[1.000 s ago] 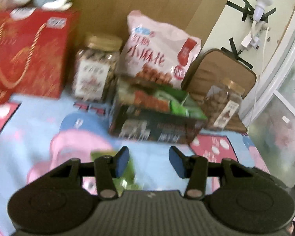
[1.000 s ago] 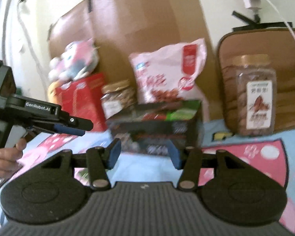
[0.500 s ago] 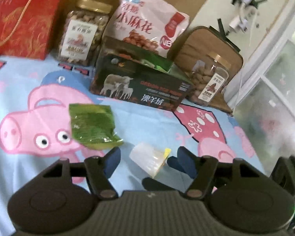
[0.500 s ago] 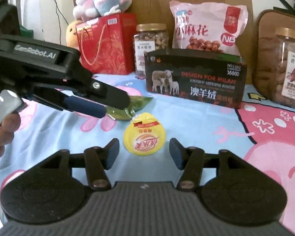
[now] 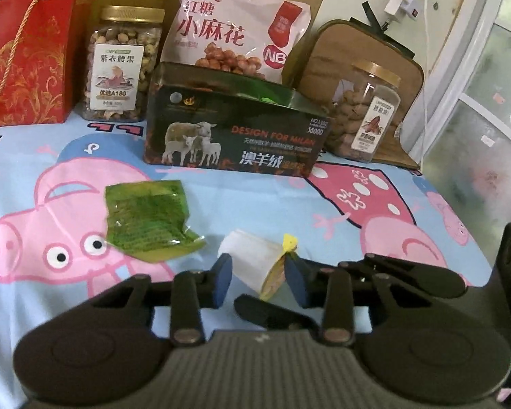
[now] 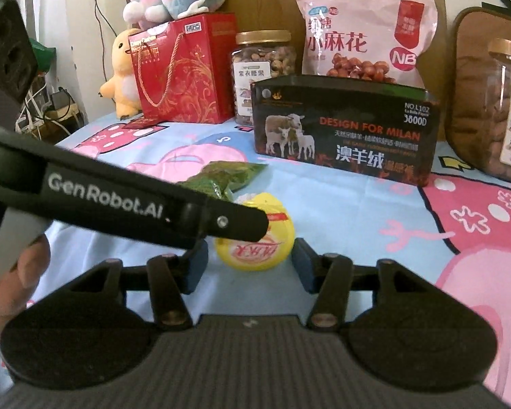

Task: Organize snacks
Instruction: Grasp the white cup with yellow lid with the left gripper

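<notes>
A light blue bedsheet printed with pink cartoon pigs (image 5: pixel 289 201) covers the whole near surface. Along its far edge stand a red gift bag with gold cord handles (image 5: pixel 27 58), a pink bag of twisted dough snacks (image 5: pixel 235 30), and a dark rectangular box printed with sheep (image 5: pixel 235 133) just in front of that bag. A clear jar of nuts with a gold lid (image 5: pixel 122 64) stands left of the box, and a second clear jar with a gold lid (image 5: pixel 368 109) right of it.

Nearer, left of centre, lies a flat green vacuum-sealed snack packet (image 5: pixel 146 221). Just right of it a small translucent jelly cup with a yellow foil lid (image 5: pixel 252 262) lies on its side.

The left gripper (image 5: pixel 259 277) has just been closing; its blue pads sit against the cup's two sides, gripping it. The right gripper (image 6: pixel 250 262) has narrowed slightly, its jaws still apart around the yellow lid without touching it.
</notes>
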`<act>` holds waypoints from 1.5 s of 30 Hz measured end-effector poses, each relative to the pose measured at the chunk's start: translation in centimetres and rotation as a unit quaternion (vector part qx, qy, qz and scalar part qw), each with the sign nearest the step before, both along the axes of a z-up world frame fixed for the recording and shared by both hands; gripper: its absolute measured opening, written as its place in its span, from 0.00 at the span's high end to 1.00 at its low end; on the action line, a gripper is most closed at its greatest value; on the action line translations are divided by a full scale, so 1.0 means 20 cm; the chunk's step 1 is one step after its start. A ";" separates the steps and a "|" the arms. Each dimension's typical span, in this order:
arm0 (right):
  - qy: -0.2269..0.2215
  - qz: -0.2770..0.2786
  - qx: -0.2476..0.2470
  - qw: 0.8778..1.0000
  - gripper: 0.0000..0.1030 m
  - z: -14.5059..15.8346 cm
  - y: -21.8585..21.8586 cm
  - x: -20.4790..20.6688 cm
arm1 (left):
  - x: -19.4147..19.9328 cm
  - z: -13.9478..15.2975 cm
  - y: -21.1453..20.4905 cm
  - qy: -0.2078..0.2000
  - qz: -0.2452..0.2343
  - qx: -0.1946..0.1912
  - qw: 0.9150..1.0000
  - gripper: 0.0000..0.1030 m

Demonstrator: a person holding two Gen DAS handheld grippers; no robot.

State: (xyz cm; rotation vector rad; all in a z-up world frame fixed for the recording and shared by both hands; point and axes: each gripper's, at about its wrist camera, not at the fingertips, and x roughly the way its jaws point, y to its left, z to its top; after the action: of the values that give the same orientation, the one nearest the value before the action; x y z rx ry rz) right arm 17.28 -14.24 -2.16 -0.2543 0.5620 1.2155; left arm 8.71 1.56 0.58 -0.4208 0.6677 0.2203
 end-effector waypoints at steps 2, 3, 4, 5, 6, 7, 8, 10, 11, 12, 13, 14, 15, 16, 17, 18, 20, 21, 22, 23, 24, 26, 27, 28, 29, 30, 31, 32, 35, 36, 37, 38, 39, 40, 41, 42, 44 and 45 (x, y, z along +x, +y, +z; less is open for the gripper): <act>0.001 -0.001 0.001 1.000 0.52 0.00 0.00 0.00 | 0.00 0.00 0.00 -0.001 0.001 0.000 1.000 0.68; 0.000 -0.001 0.001 1.000 0.52 0.00 0.00 0.00 | 0.00 0.00 0.00 -0.002 0.002 0.000 1.000 0.68; -0.003 -0.001 0.001 1.000 0.53 0.00 0.00 0.00 | -0.01 0.00 -0.01 -0.002 0.004 0.000 1.000 0.69; -0.004 -0.001 0.001 1.000 0.53 0.00 0.00 -0.01 | -0.01 0.00 -0.01 -0.002 0.005 0.002 1.000 0.69; -0.006 -0.001 0.000 1.000 0.53 0.00 0.00 -0.01 | -0.02 0.00 -0.02 -0.001 0.006 0.004 1.000 0.69; -0.007 0.000 0.000 1.000 0.53 0.00 -0.01 -0.02 | -0.02 0.00 -0.02 -0.001 0.006 0.005 1.000 0.70; -0.009 0.000 -0.001 1.000 0.53 0.00 -0.01 -0.02 | -0.03 0.00 -0.03 0.000 0.006 0.006 1.000 0.70; -0.012 0.000 -0.002 1.000 0.53 0.00 -0.02 -0.03 | -0.04 0.01 -0.04 0.001 0.004 0.007 1.000 0.70; -0.013 -0.001 -0.001 1.000 0.53 0.01 -0.02 -0.04 | -0.04 0.01 -0.05 0.002 0.004 0.007 1.000 0.71; -0.015 -0.002 0.000 1.000 0.53 0.01 -0.03 -0.05 | -0.05 0.01 -0.05 0.002 0.003 0.007 1.000 0.71; -0.015 -0.003 0.001 1.000 0.53 0.01 -0.04 -0.06 | -0.06 0.01 -0.06 0.003 0.002 0.006 1.000 0.71; -0.015 -0.005 0.002 1.000 0.53 0.01 -0.05 -0.06 | -0.06 0.01 -0.07 0.003 0.002 0.006 1.000 0.72; -0.016 -0.008 0.002 1.000 0.53 0.01 -0.06 -0.07 | -0.07 0.01 -0.08 0.003 0.001 0.006 1.000 0.72; -0.018 -0.010 0.003 1.000 0.53 0.01 -0.06 -0.08 | -0.08 0.02 -0.08 0.003 0.001 0.007 1.000 0.72; -0.021 -0.012 0.004 1.000 0.53 0.01 -0.07 -0.10 | -0.09 0.02 -0.09 0.002 0.001 0.010 1.000 0.73; -0.024 -0.013 0.005 1.000 0.53 0.01 -0.08 -0.11 | -0.10 0.03 -0.10 0.002 0.002 0.013 1.000 0.73; -0.026 -0.016 0.010 0.999 0.53 0.02 -0.09 -0.13 | -0.12 0.04 -0.12 0.002 0.004 0.021 1.000 0.74; -0.026 -0.017 0.012 0.999 0.53 0.02 -0.09 -0.14 | -0.12 0.04 -0.13 0.002 0.006 0.023 1.000 0.75; -0.027 -0.018 0.013 0.999 0.53 0.03 -0.10 -0.15 | -0.13 0.05 -0.13 0.001 0.007 0.024 1.000 0.75; -0.029 -0.019 0.014 0.999 0.53 0.03 -0.10 -0.16 | -0.14 0.05 -0.13 0.001 0.009 0.023 1.000 0.75; -0.030 -0.019 0.014 0.999 0.53 0.03 -0.10 -0.17 | -0.15 0.05 -0.12 0.000 0.009 0.022 1.000 0.76; -0.032 -0.019 0.015 0.999 0.53 0.04 -0.10 -0.18 | -0.16 0.06 -0.12 -0.003 0.010 0.019 1.000 0.76; -0.033 -0.020 0.016 0.999 0.53 0.04 -0.10 -0.19 | -0.17 0.06 -0.12 -0.004 0.010 0.019 1.000 0.76; -0.034 -0.021 0.016 0.999 0.53 0.04 -0.10 -0.19 | -0.17 0.06 -0.12 -0.005 0.009 0.018 1.000 0.76; -0.034 -0.022 0.017 0.999 0.53 0.05 -0.10 -0.19 | -0.17 0.07 -0.12 -0.007 0.008 0.019 1.000 0.77; -0.035 -0.023 0.017 0.999 0.53 0.05 -0.11 -0.19 | -0.17 0.07 -0.12 -0.008 0.007 0.019 1.000 0.77; -0.036 -0.024 0.018 0.999 0.53 0.06 -0.11 -0.19 | -0.17 0.08 -0.11 -0.009 0.006 0.019 1.000 0.77; -0.037 -0.025 0.019 0.999 0.53 0.06 -0.11 -0.20 | -0.17 0.08 -0.11 -0.010 0.006 0.019 1.000 0.78; -0.037 -0.028 0.023 0.999 0.53 0.07 -0.10 -0.19 | -0.16 0.09 -0.11 -0.010 0.005 0.022 1.000 0.79; -0.037 -0.030 0.023 0.999 0.53 0.08 -0.10 -0.19 | -0.15 0.09 -0.10 -0.010 0.004 0.024 1.000 0.80; -0.037 -0.031 0.024 0.999 0.53 0.08 -0.09 -0.18 | -0.15 0.09 -0.10 -0.009 0.003 0.026 1.000 0.80; -0.036 -0.033 0.024 0.999 0.53 0.08 -0.09 -0.18 | -0.14 0.09 -0.10 -0.009 0.002 0.027 1.000 0.80; -0.036 -0.035 0.024 0.998 0.53 0.08 -0.08 -0.18 | -0.13 0.09 -0.09 -0.009 0.001 0.027 1.000 0.80; -0.037 -0.039 0.024 0.998 0.53 0.08 -0.08 -0.19 | -0.13 0.09 -0.09 -0.009 0.000 0.027 1.000 0.80; -0.036 -0.041 0.023 0.998 0.53 0.08 -0.08 -0.18 | -0.12 0.09 -0.09 -0.009 0.000 0.029 1.000 0.80; -0.036 -0.043 0.023 0.998 0.53 0.08 -0.07 -0.18 | -0.11 0.09 -0.09 -0.009 -0.001 0.032 0.999 0.80; -0.036 -0.047 0.022 0.998 0.53 0.08 -0.07 -0.17 | -0.10 0.09 -0.09 -0.010 -0.005 0.033 0.999 0.81; -0.037 -0.049 0.023 0.998 0.53 0.08 -0.07 -0.17 | -0.10 0.09 -0.09 -0.012 -0.006 0.033 0.999 0.81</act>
State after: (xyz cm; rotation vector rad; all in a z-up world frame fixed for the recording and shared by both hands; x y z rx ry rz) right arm 13.89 -15.56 -0.51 -0.2295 0.4772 1.1178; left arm 6.71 -0.16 2.35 -0.3561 0.6377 0.2250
